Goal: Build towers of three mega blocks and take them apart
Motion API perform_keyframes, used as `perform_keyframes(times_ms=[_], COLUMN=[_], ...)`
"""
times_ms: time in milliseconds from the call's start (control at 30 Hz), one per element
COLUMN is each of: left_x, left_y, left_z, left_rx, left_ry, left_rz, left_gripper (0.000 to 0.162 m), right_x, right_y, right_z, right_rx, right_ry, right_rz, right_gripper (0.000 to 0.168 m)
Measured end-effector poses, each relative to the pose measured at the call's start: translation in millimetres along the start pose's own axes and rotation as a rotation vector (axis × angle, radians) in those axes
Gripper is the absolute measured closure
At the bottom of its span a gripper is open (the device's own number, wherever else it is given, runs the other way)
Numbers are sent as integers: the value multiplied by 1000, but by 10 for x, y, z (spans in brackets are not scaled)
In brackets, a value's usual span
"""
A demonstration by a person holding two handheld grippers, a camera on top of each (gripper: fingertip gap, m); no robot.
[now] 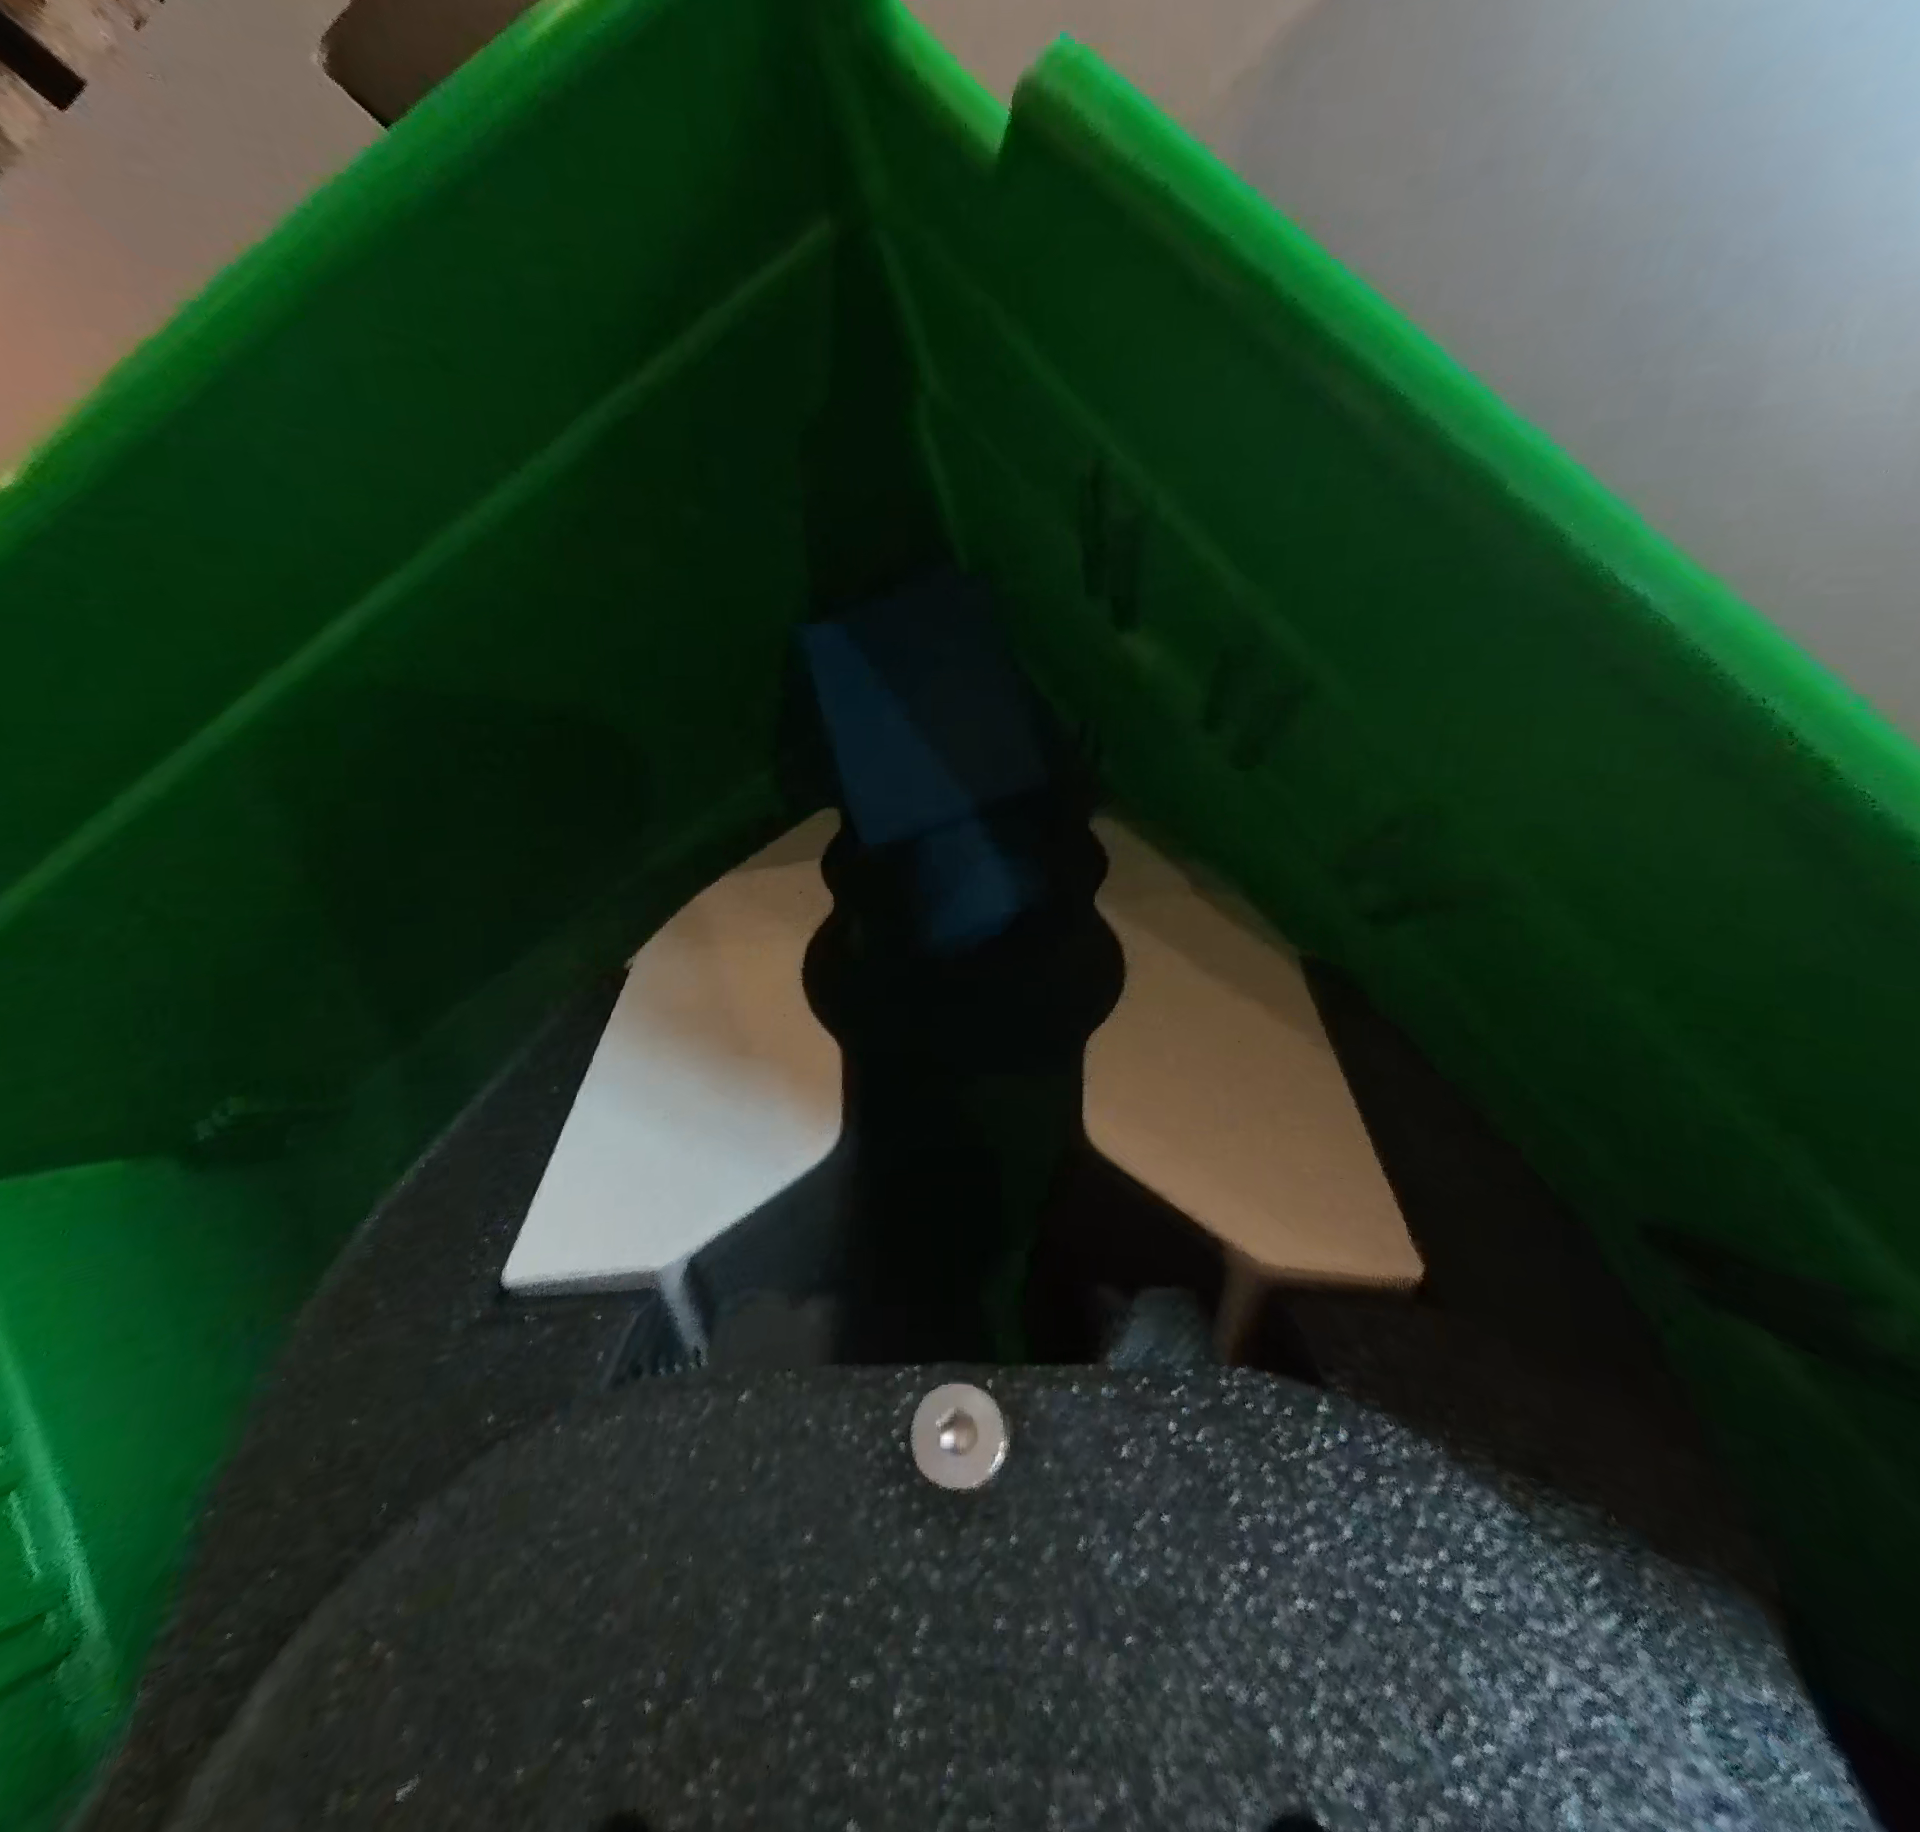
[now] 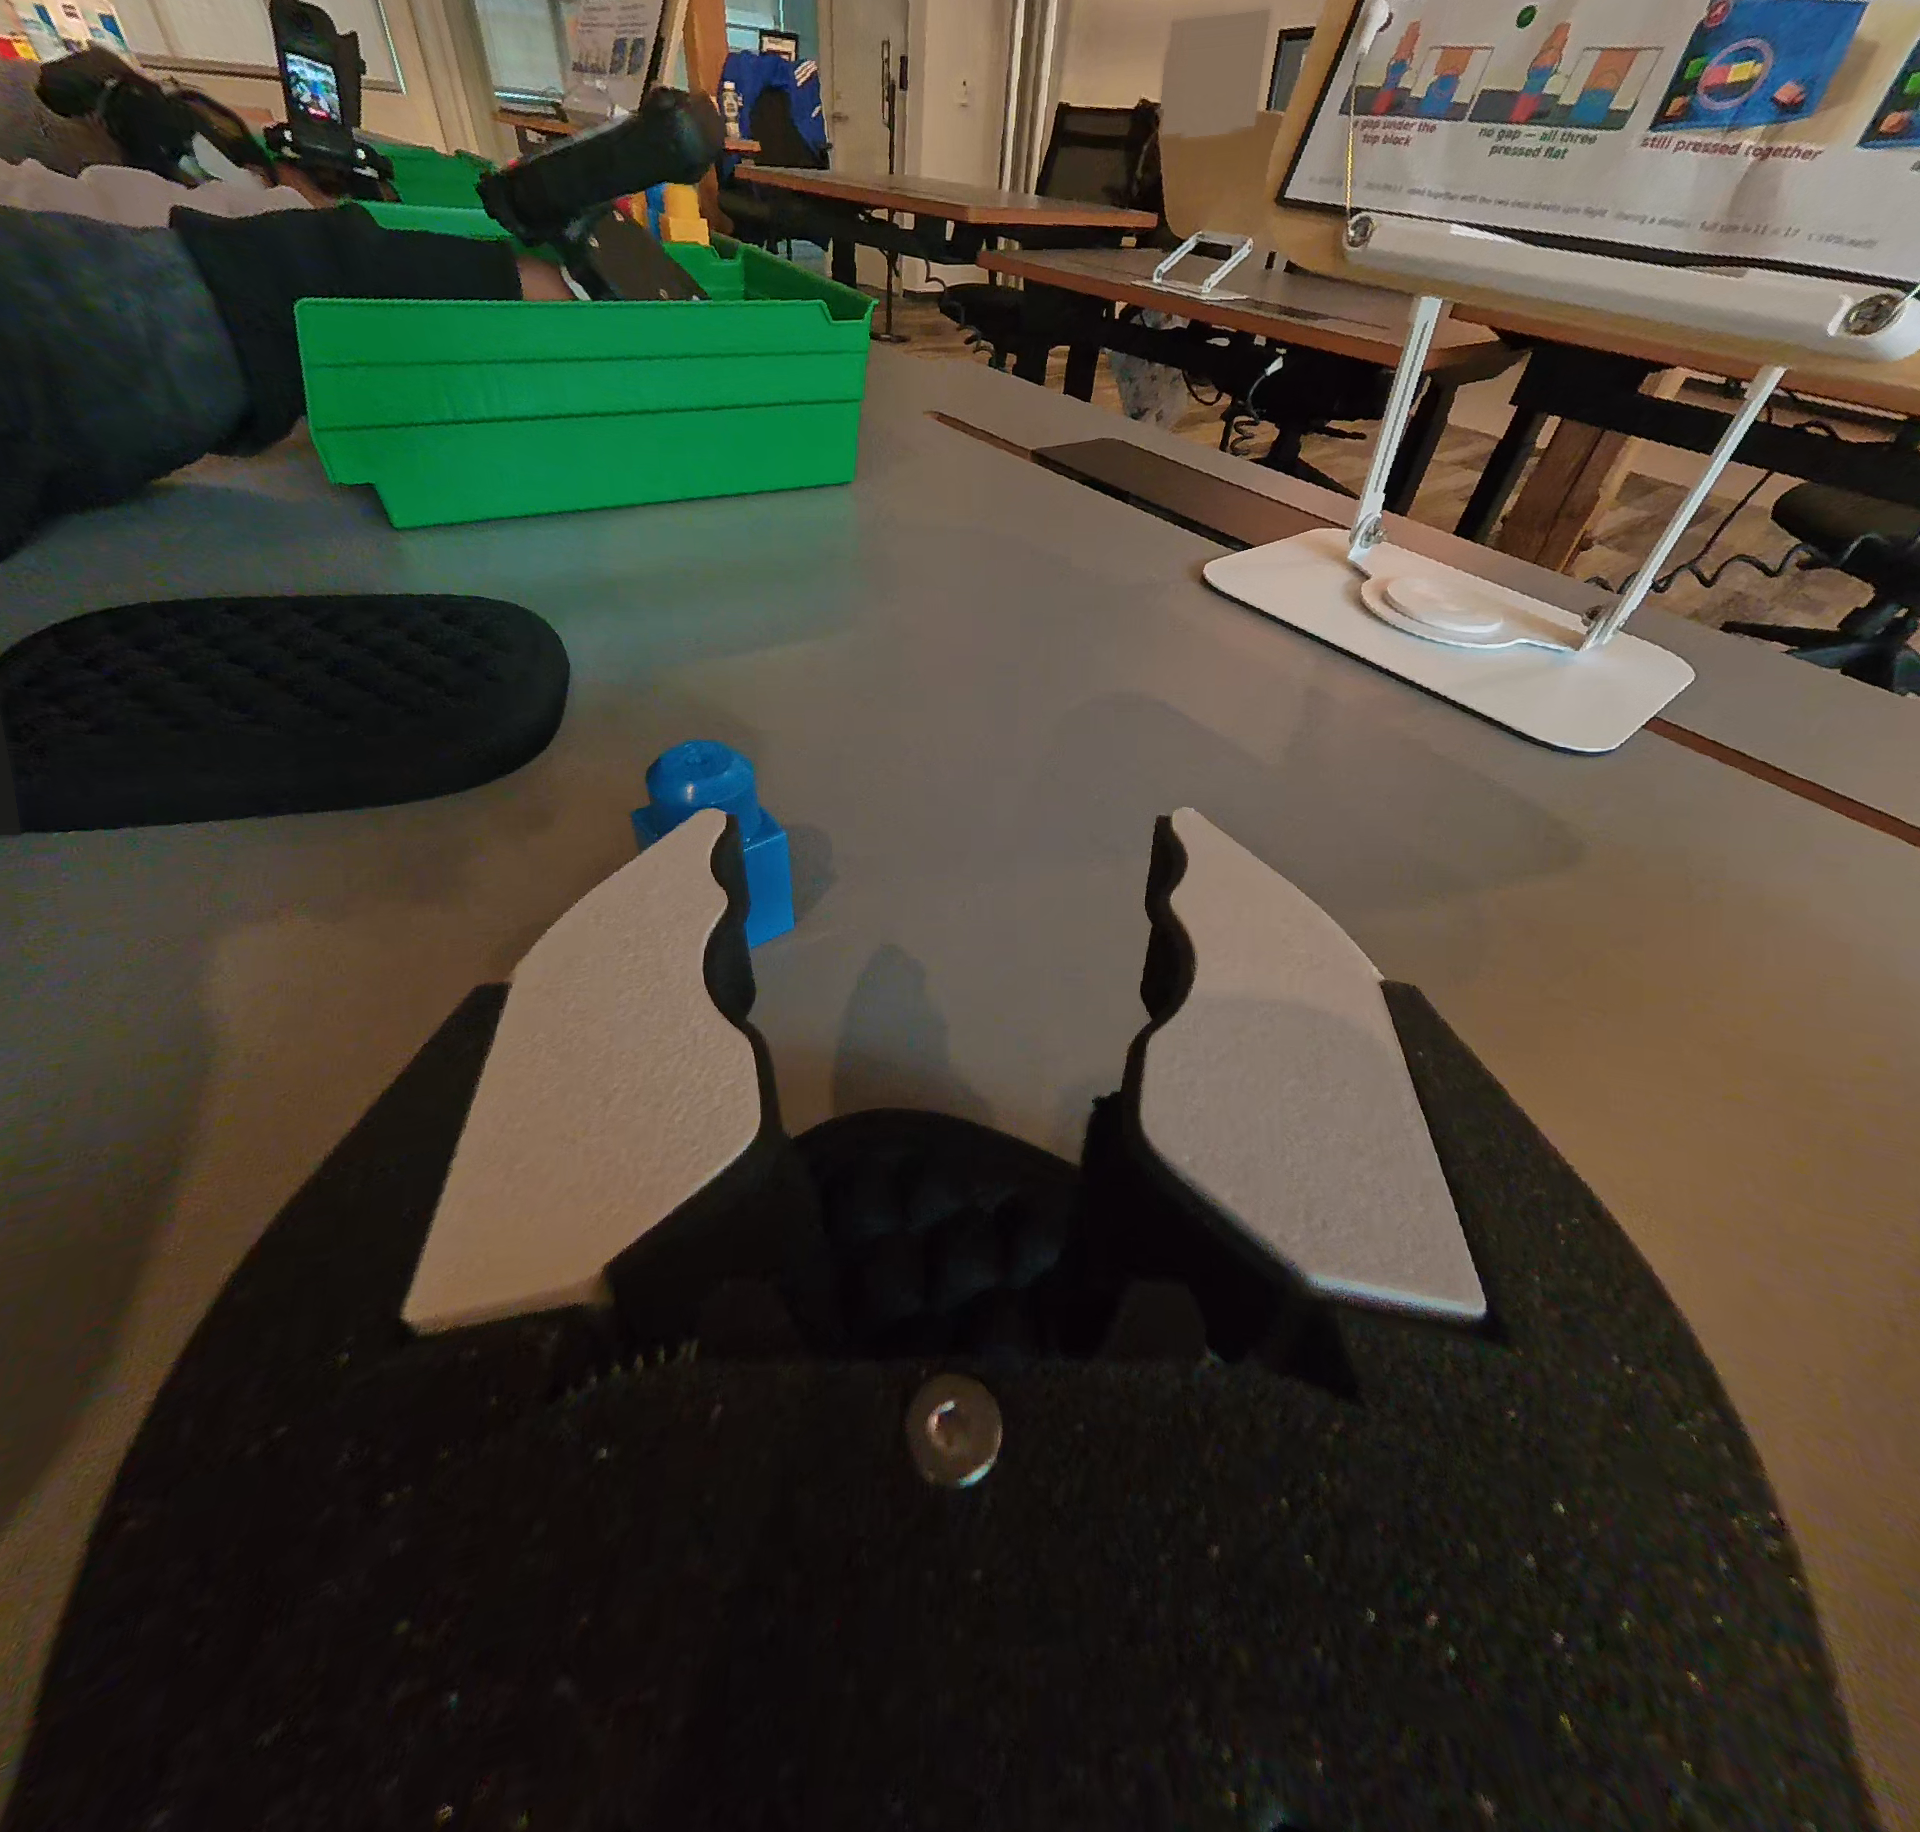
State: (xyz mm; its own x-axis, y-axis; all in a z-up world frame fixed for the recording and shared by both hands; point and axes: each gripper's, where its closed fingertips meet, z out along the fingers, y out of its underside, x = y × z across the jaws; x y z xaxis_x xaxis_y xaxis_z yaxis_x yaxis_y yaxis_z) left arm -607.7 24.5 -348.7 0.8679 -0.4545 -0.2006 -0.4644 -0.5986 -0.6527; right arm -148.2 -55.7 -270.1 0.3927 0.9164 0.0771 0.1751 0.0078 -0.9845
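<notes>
a: where's the block from my right gripper (image 2: 945, 826)?

b: the blue block (image 2: 717, 842) stands stud-up on the desk (image 2: 1039, 639), just ahead and left of your spread jaws.

a: my left gripper (image 1: 961, 847) is inside the green bin (image 1: 416, 535), clamped on a dark blue block (image 1: 914, 722), so right is nearer.

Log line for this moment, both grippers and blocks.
left gripper: shut on dark blue block, inside green bin | right gripper: open, empty, low over table | blue block: on table, beside left finger
</notes>
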Motion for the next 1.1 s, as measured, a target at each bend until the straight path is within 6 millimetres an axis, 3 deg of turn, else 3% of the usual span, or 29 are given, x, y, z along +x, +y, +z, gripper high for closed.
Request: perform_keyframes(times_ms=[167,367,533,667,800,967,1100], left_x=[-49,-80,139,657,1430,2393,2891], left_y=[-97,-432,-835,-1207,-1507,-1677,-1699], left_z=[-176,-602,-1016,-1280,-1433,-1422,-1301], left_rx=[54,186,326,435,522,564,535], left_ry=[-22,-82,-79,24,215,443,527], left_rz=[-19,-5,42,120,215,322,408], left_gripper=[128,129,129,129,129,129,129], right_x=[-6,-25,-58,-99,-146,-218,-264], right_y=[-8,-3,1,19,41,63,61], right_z=[-6,0,4,18,33,45,36], right_rx=[7,3,-2,-17,-35,-56,-51], right_ry=[-6,-21,-36,-55,-82,-133,-160], right_rz=[0,-2,-18,-37,-53,-62,-76], right_gripper=[95,96,97,97,97,97,98])
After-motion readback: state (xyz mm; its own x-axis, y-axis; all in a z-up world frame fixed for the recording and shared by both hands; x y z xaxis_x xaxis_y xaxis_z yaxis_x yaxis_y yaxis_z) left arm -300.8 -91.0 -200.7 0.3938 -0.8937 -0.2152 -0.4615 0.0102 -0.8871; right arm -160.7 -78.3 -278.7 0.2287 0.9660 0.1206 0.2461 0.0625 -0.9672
